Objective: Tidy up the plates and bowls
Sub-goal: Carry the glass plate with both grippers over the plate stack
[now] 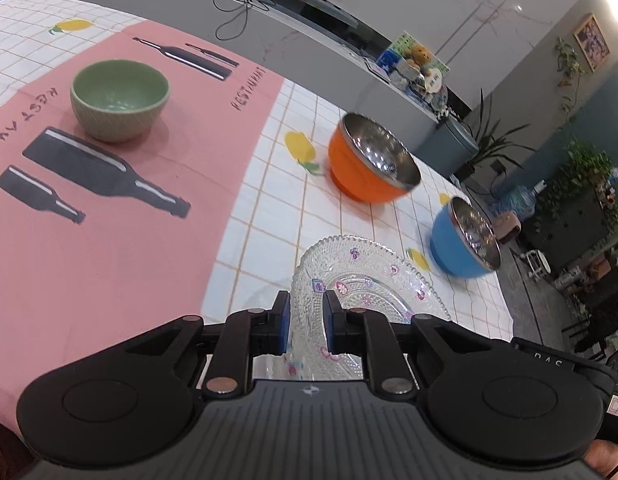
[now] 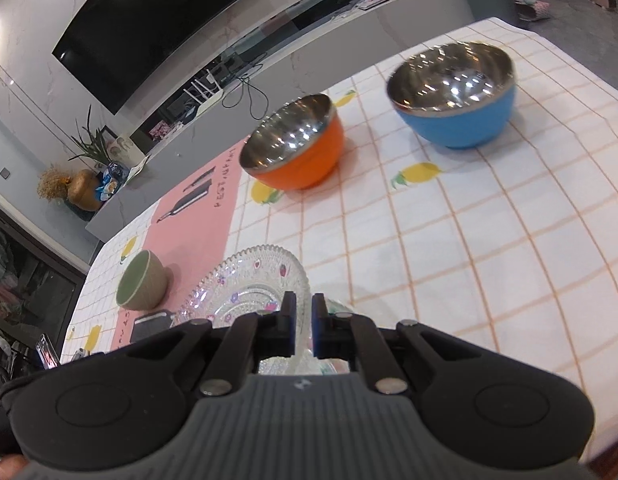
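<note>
Left gripper (image 1: pixel 307 322) and right gripper (image 2: pixel 304 330) both clamp the glass plate (image 1: pixel 361 280) by opposite rims, above the table's near edge | keep it level, move both together | far: green bowl (image 1: pixel 120 100), orange bowl (image 1: pixel 371 160), blue bowl (image 1: pixel 465 240) | plate's underside hidden, bowls motion-blurred

I am working in a home living and dining area. A large black curved wall-mounted television (image 2: pixel 149 28) hangs on a pale marble-look wall. Below it runs a long grey low media counter (image 1: pixel 293 40) carrying a white router with upright antennas (image 2: pixel 201 90), loose black cables (image 1: pixel 237 12) and small ornaments. Green potted houseplants (image 1: pixel 589 176) stand on the floor, and a framed picture (image 1: pixel 591 42) hangs on a side wall. My dining table carries a white grid-pattern tablecloth with yellow lemon prints (image 2: pixel 469 240) and a pink fabric placemat printed with black bottles (image 1: pixel 149 200).
</note>
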Action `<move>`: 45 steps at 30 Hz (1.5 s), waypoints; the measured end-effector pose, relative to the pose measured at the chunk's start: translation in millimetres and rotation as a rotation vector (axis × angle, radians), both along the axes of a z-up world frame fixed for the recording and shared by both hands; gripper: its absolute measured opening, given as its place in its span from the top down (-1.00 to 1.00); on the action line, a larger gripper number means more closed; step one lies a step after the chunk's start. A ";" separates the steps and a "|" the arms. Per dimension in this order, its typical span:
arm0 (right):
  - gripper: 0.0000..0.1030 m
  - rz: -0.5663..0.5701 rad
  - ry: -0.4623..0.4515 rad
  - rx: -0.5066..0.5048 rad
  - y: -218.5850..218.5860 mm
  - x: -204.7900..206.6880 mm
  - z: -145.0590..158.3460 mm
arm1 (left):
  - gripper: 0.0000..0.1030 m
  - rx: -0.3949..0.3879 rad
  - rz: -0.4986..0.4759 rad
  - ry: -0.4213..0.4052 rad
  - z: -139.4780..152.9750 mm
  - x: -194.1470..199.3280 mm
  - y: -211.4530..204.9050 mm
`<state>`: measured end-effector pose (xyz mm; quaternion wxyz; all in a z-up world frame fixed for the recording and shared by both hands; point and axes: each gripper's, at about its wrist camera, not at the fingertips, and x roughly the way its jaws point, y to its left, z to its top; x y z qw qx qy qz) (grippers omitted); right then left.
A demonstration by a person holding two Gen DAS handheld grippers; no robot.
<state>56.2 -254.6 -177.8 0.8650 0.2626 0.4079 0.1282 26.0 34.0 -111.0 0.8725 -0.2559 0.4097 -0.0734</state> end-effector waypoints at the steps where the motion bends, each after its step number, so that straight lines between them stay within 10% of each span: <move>1: 0.90 -0.004 0.005 0.000 -1.8 -3.2 -1.9 | 0.65 0.003 -0.007 0.004 -1.3 -1.0 -2.0; 45: 0.86 0.007 0.041 -0.142 4.2 -16.4 -20.6 | 0.64 0.276 -0.152 0.034 -15.7 -17.0 -37.8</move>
